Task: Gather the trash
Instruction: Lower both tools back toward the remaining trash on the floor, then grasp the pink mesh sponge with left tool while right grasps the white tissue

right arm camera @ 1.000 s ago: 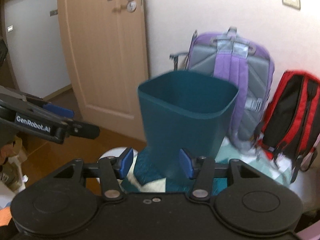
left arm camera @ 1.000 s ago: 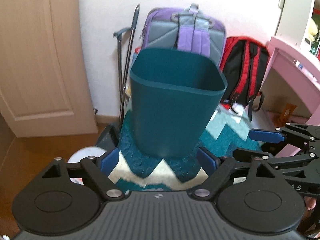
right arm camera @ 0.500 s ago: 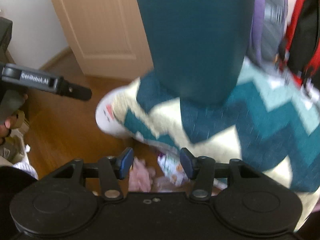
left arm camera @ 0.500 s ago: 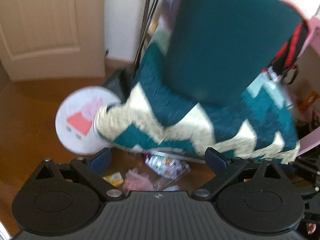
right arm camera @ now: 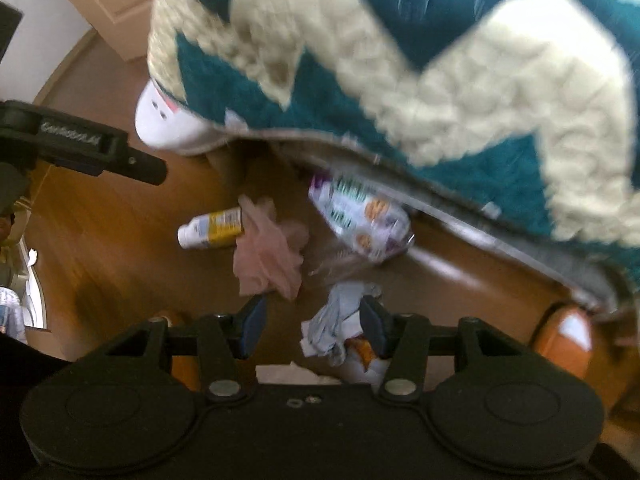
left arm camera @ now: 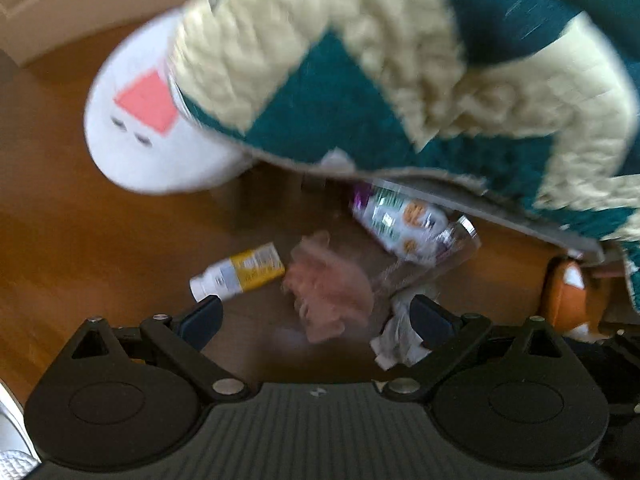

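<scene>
Trash lies on the wooden floor below both grippers: a small white and yellow bottle point(left arm camera: 238, 274) point(right arm camera: 210, 229), a pink crumpled mesh piece point(left arm camera: 326, 290) point(right arm camera: 268, 258), a printed snack bag point(left arm camera: 402, 222) point(right arm camera: 360, 222), clear plastic wrap point(left arm camera: 440, 256) and a crumpled white tissue point(left arm camera: 400, 332) point(right arm camera: 338, 322). My left gripper point(left arm camera: 316, 318) is open and empty above the pink piece. My right gripper point(right arm camera: 314, 322) is open and empty, with the tissue between its fingertips in view. Both frames are blurred.
A teal and cream zigzag rug point(left arm camera: 400, 80) point(right arm camera: 400, 60) hangs over a raised surface above the trash. A round white stool point(left arm camera: 148, 128) point(right arm camera: 168, 128) stands at the left. An orange object point(left arm camera: 568, 300) point(right arm camera: 568, 340) sits at the right. The left gripper's body point(right arm camera: 80, 148) shows at the right wrist view's left.
Both views have tilted down from the teal bin on the rug to the floor. The bin has left view and the trash now fills the middle. Both grippers stay open.
</scene>
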Demonstrator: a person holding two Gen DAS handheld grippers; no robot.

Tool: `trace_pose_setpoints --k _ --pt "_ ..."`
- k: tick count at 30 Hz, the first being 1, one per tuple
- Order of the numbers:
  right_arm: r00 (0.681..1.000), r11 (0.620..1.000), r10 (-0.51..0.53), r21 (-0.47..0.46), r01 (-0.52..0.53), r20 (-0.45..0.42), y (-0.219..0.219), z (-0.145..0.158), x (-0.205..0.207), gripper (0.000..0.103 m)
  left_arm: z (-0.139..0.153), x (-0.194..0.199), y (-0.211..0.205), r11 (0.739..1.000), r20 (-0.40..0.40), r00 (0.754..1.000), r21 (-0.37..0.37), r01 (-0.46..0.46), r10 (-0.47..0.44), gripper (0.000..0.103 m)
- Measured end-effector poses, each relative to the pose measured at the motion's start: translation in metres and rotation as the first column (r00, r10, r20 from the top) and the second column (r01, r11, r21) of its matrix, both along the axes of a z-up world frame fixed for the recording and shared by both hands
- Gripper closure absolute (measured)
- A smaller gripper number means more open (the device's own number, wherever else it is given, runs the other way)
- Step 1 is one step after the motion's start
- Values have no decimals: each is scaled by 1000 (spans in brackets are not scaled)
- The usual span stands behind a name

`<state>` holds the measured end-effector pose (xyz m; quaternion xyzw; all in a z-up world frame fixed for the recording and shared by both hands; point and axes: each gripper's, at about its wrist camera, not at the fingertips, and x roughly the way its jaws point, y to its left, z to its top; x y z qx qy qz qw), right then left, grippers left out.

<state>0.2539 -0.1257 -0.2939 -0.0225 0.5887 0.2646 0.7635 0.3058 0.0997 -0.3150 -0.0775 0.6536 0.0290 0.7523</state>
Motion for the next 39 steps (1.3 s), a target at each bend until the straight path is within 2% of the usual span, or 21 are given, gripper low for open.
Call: trace_pose_setpoints --k 3,8,13,17,21,28,29,34,35,36,37,39 --pt "998 999 21 -25 -22 -55 12 -35 2 51 -34 11 -1 1000 -63 998 18 8 -7 3" --pt "989 995 74 -58 -82 -131 28 -83 1 51 -94 23 -2 999 -171 985 -29 -23 17 3" --pt "975 990 99 -75 -116 -200 36 -122 1 51 -145 28 -9 999 -218 976 -38 -19 11 3" --pt "965 990 85 -86 -110 -248 42 -148 2 52 -176 30 -8 997 -258 966 -63 -47 29 3" --pt "963 987 78 -112 -111 -259 51 -172 6 52 -207 29 -9 996 -292 956 -69 -57 35 3" --pt "952 985 59 -140 -105 -300 60 -205 14 54 -240 28 -5 994 -327 944 -71 -81 54 4" --pt "952 984 58 -142 -105 -302 61 -208 14 54 -243 28 -5 994 -327 943 -74 -84 55 6" --pt "952 985 50 -144 -97 -303 63 -217 14 56 -258 30 -5 988 -347 936 -113 -103 58 35" --pt "952 985 47 -142 -94 -302 64 -217 14 60 -260 30 -6 987 -351 935 -126 -104 54 39" --pt "953 985 44 -145 -92 -301 64 -218 14 67 -262 30 -7 985 -354 934 -141 -103 47 47" --pt "951 984 40 -152 -90 -305 64 -219 14 83 -265 30 -8 984 -362 931 -147 -102 42 55" --pt "949 983 29 -163 -85 -314 65 -222 14 87 -268 28 -9 983 -361 932 -152 -100 39 65"
